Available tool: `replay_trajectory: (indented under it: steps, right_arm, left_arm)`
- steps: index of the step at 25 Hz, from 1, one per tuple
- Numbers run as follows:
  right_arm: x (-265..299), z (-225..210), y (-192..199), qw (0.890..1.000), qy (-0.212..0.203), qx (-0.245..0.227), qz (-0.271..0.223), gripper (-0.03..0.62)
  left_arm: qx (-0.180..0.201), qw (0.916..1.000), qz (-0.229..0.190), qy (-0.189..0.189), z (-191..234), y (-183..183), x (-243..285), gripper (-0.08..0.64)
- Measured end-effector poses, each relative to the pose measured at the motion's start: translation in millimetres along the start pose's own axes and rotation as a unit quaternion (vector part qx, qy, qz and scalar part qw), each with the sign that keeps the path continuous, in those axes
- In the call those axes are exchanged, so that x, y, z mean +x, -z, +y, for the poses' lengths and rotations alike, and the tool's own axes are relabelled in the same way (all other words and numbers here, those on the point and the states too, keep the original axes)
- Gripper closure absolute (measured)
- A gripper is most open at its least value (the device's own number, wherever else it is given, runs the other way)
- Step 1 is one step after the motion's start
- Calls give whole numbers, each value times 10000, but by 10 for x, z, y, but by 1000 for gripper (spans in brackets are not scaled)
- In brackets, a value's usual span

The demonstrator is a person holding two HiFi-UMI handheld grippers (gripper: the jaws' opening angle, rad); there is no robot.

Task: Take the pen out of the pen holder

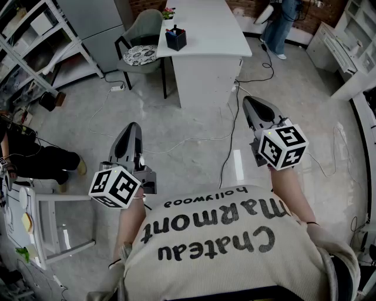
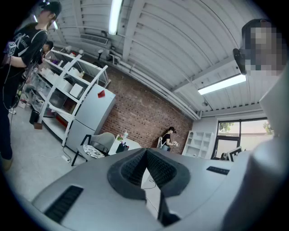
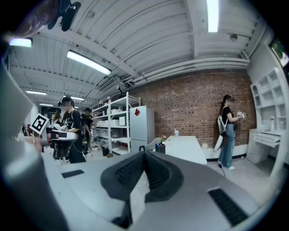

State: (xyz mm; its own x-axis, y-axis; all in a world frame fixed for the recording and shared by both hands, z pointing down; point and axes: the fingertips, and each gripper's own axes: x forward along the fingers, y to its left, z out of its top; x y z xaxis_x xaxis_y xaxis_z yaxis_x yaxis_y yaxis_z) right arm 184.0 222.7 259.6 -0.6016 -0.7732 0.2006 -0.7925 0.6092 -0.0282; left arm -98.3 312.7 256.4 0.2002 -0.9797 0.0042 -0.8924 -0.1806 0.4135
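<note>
Noting containers first: the pen holder [image 1: 175, 39] is a small dark, square-sided box standing on the near left corner of the white table [image 1: 205, 23], well apart from both of my grippers. The pens [image 1: 174, 29] stand upright in it with their thin ends sticking out above the rim. They are too small to count.

Behind the holder on the same table edge is a small plant [image 1: 168, 12] with pink flowers. I cannot make out its pot.

Left gripper [image 1: 133, 128]: the ribbed dark pads meet at the tip, with nothing between them. It points level across the room toward the table.

Right gripper [image 1: 251, 103]: the jaws are fully closed, pad against pad, and it is empty. It is tilted slightly downward and aimed the same way.

Materials: the gripper bodies are smooth grey plastic tapering to a point, and each carries a white cube with black square markers. The table top is flat, matte and rectangular on a solid white base. A grey shell chair [image 1: 144, 26] on thin black legs is pushed against the table's left side, with a round black-and-white patterned cushion [image 1: 140, 54] on the seat. The floor [image 1: 194, 123] is mottled grey concrete with cables [image 1: 229, 147] across it.
</note>
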Motion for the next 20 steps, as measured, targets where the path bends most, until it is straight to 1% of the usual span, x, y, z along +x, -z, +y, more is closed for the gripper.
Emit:
replay_trajectory:
  steps: [7, 11, 14, 17, 20]
  right_arm:
    - [58, 129, 62, 9999, 34, 39, 87, 589]
    - [74, 184, 192, 9997, 115, 202, 0, 589]
    - [72, 214, 400, 9993, 229, 248, 185, 589]
    - [49, 165, 478, 9985, 340, 340, 278, 589]
    - [125, 61, 461, 9973, 369, 587, 238, 589]
  left_arm:
    - [-71, 9999, 29, 98, 114, 22, -63, 558]
    - [-49, 9996, 178, 216, 196, 168, -73, 558]
    - [-240, 9987, 364, 273, 253, 327, -50, 558]
    - [-310, 9978, 457, 358, 247, 400, -32, 558]
    - [-292, 9976, 521, 354, 238, 446, 56, 558]
